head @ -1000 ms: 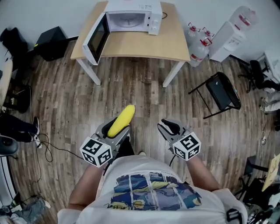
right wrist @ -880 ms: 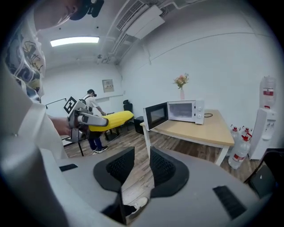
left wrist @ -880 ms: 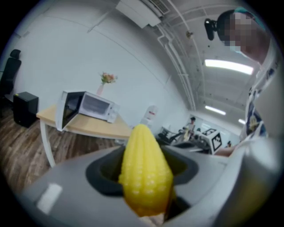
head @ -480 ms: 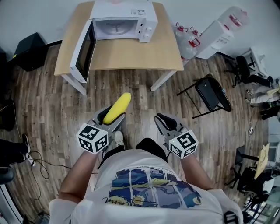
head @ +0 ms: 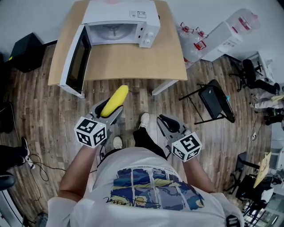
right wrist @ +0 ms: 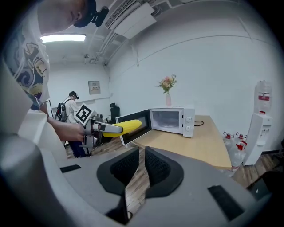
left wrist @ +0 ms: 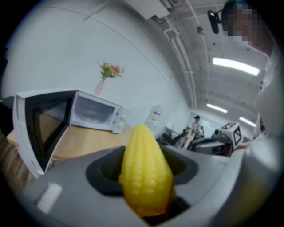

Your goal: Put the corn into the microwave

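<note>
The left gripper (head: 106, 111) pinches the corn (head: 115, 100). The right gripper (head: 165, 123) holds nothing, jaws almost together. The microwave (head: 120, 21) stands door open on the table (head: 133, 62).

The yellow corn cob (head: 114, 100) looks like knobbly plastic, faintly shiny; the white microwave (head: 120, 13) has a smooth glossy casing; the pale wooden desk (head: 133, 62) is smooth, matt; the plank floor (head: 49, 111) shows grained wood; the right gripper (right wrist: 142, 153) is matt grey plastic.
</note>
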`<state>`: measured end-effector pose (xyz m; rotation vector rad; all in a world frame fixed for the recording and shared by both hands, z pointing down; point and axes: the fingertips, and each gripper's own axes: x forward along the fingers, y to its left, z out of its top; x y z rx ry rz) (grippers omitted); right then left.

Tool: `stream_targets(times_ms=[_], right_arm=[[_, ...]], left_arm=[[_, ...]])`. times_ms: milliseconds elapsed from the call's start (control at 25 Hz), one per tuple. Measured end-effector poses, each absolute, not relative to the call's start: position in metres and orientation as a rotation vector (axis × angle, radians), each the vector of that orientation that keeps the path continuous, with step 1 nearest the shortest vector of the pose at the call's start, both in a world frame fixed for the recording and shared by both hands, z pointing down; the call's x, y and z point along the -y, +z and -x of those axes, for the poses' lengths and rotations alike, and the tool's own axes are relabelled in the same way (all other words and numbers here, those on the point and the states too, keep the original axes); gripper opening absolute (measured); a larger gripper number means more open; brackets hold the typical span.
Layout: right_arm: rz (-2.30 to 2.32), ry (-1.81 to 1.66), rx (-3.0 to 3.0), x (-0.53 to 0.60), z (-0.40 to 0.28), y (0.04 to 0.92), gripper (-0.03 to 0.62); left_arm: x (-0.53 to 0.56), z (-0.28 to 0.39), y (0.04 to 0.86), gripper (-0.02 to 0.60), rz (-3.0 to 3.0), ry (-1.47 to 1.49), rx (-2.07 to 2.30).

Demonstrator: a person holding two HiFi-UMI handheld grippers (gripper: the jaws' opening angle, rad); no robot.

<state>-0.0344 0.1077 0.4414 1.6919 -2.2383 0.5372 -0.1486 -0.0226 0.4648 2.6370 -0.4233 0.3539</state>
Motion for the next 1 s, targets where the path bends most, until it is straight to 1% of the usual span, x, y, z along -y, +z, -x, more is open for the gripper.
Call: stream_targets(times_ms=[360,600,760,1000], right_arm=[[-1.538,0.45,2.362,-0.022,-0.076,0.426,0.035],[-1.488,0.504,2.368,0.001,-0.149,0.442,0.043],[-1.477,0.575,2.344,0.012,-0.175,0.457,0.046],[-1.53,0.591,2.313,0.054,-0.19,0.456,0.046]], left_arm=[[0.122,0.072,0.473,0.252,-2.583,0.385,0.699],[0.189,0.03,0.491,0.252,-2.533,0.393,0.861],[0.227,0.011,0.504,0.252,-2.51,0.417,0.917],[0.3,-0.011,0.524,0.252,-2.511,0.432,0.972]])
